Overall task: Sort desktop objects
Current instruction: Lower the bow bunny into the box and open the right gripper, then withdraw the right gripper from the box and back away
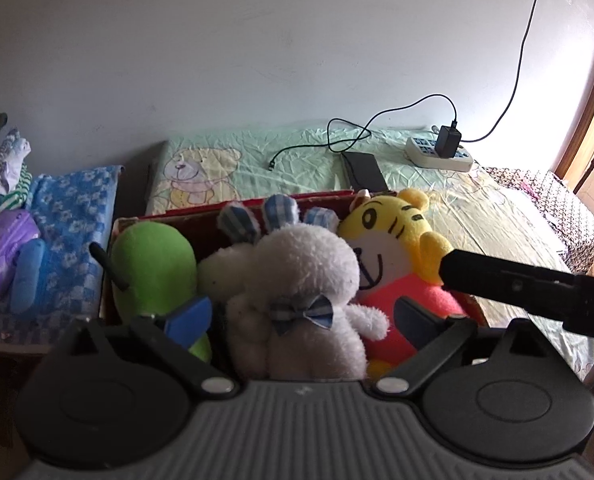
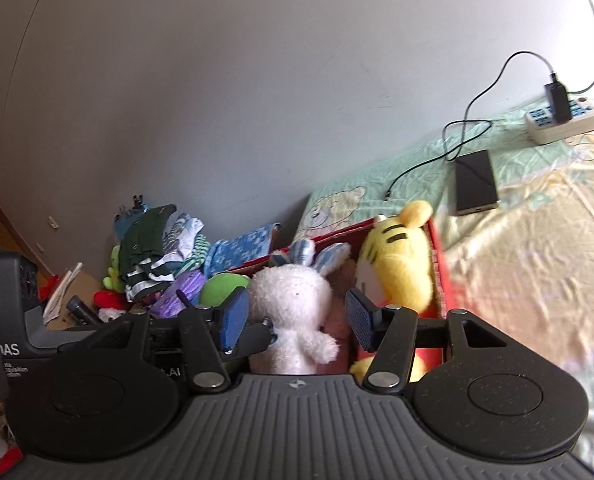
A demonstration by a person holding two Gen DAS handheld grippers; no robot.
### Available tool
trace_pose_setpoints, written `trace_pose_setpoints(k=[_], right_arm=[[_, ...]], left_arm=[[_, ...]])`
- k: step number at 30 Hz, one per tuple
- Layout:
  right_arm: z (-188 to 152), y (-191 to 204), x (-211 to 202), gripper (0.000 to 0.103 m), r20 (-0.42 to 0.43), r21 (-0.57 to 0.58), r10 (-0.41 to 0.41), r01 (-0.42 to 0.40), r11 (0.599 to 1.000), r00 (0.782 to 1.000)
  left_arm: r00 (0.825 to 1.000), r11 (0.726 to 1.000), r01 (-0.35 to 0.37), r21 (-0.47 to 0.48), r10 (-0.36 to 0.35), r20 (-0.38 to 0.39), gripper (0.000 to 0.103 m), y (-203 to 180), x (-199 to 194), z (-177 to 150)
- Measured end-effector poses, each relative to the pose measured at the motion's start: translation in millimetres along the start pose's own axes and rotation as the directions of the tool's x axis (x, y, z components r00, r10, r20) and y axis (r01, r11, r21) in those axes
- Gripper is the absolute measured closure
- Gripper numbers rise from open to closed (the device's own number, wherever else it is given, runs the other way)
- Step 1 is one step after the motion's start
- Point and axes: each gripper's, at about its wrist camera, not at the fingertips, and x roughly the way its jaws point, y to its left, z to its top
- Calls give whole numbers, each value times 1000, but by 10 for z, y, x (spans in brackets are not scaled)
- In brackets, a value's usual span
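So, fluffy white rabbit plush point(image 1: 297, 280) seen packed upright in red cardboard box point(image 1: 201, 220) on bed, between smooth green plush point(image 1: 153, 264) and yellow tiger plush point(image 1: 397, 240). Left tool point(image 1: 301, 318) spread wide around rabbit, nothing gripped. Right tool point(image 2: 295, 318) likewise held wide, ribbed blue pads point(image 2: 235, 316) flanking rabbit.

This is a bedroom in a home. A bed point(image 1: 477, 216) with a wrinkled pale green sheet printed with a cartoon bear point(image 1: 201, 178) runs along a plain white wall. On the bed, near the wall, lie a white power strip point(image 1: 439, 154) with a black charger plugged in and a dark flat device point(image 1: 365, 170). Left of the bed sits a heap of folded clothes point(image 2: 157, 252), with a blue floral towel point(image 1: 73, 216) between them and the bed.
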Motion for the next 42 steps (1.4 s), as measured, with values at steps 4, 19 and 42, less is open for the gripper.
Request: trace_pose_setpoints(k=[4, 19, 42], right_arm=[[-3, -106, -135, 46, 2, 24, -49, 49, 998, 999], [-5, -923, -849, 45, -75, -8, -325, 326, 945, 943], [-223, -1712, -1010, 35, -267, -87, -414, 407, 910, 870]], left_arm=[[998, 997, -60, 43, 60, 16, 5, -250, -129, -51], [987, 987, -139, 85, 145, -63, 2, -1588, 19, -392], [905, 964, -266, 32, 261, -336, 2, -2305, 470, -848]])
